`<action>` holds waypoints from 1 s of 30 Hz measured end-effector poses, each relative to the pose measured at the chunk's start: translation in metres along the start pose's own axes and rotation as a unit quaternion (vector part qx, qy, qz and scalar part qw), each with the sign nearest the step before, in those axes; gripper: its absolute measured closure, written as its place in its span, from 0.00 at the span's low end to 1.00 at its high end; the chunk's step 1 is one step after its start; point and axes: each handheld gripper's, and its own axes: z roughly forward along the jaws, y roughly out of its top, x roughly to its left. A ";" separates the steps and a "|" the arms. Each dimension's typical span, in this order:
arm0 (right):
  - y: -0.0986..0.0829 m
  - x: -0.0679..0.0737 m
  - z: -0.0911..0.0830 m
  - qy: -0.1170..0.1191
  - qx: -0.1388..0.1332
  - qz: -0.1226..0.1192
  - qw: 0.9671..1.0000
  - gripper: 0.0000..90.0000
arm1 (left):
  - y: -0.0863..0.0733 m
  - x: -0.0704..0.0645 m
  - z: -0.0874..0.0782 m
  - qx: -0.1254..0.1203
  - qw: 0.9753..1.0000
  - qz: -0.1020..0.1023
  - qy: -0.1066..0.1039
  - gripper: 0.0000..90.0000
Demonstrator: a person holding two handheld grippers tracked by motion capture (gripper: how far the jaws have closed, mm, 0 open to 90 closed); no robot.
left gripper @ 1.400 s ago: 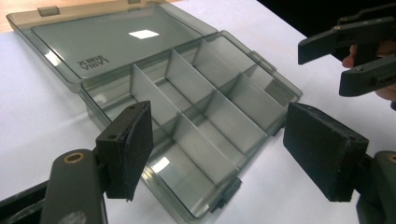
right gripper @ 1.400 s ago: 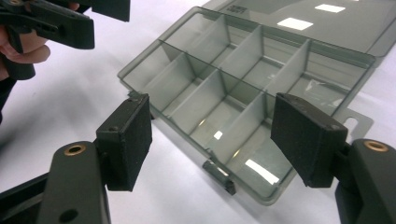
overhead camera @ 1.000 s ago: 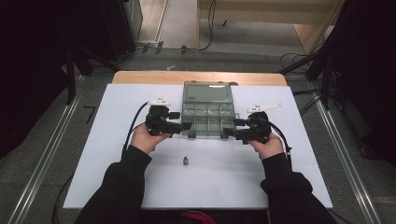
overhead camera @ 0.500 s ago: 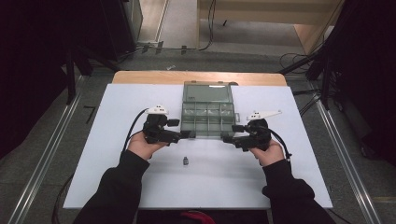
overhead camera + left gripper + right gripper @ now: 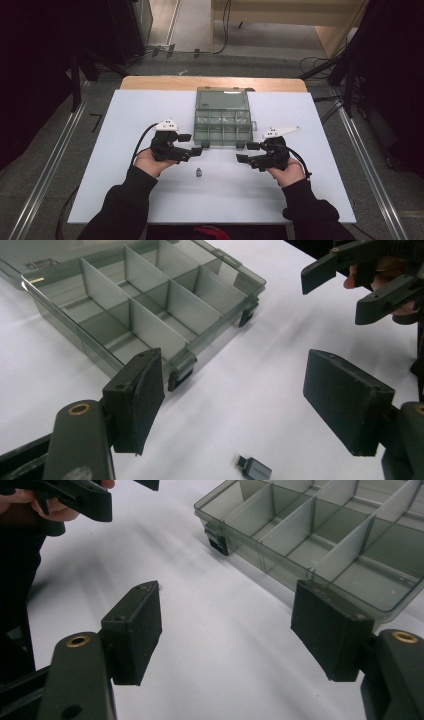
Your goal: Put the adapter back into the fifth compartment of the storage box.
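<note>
A small grey adapter (image 5: pixel 199 173) is lying on the white table (image 5: pixel 125 120) in the lower middle of the high view, between the two grippers and just below the line joining them. The left gripper (image 5: pixel 192 149) is being held left of centre, the right gripper (image 5: pixel 245 153) right of centre, both pointing inward toward each other. The left one is judged to be the nearer to the adapter.

In the left gripper view the adapter (image 5: pixel 254 469) is seen at the bottom edge of the frame, between the two spread jaws but below and short of their pads, so nothing is being pinched. Its long axis is running from upper left to lower right in that frame, roughly across the opening, with a small plug end at the upper left. The coming move is judged to turn on tipping the left gripper (image 5: pixel 240 400) downward and drawing it in, since the adapter is lying under the jaws, not ahead of them.

The right gripper (image 5: pixel 227 635) is also being held wide open, with bare table between its pads.

The clear compartment box (image 5: pixel 222 125) is standing open just above both grippers, its cells appearing empty.
</note>
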 end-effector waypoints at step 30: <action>0.001 0.020 0.018 0.029 0.022 -0.025 0.999 0.30 | -0.039 -0.016 -0.023 0.008 1.000 0.019 0.003 0.27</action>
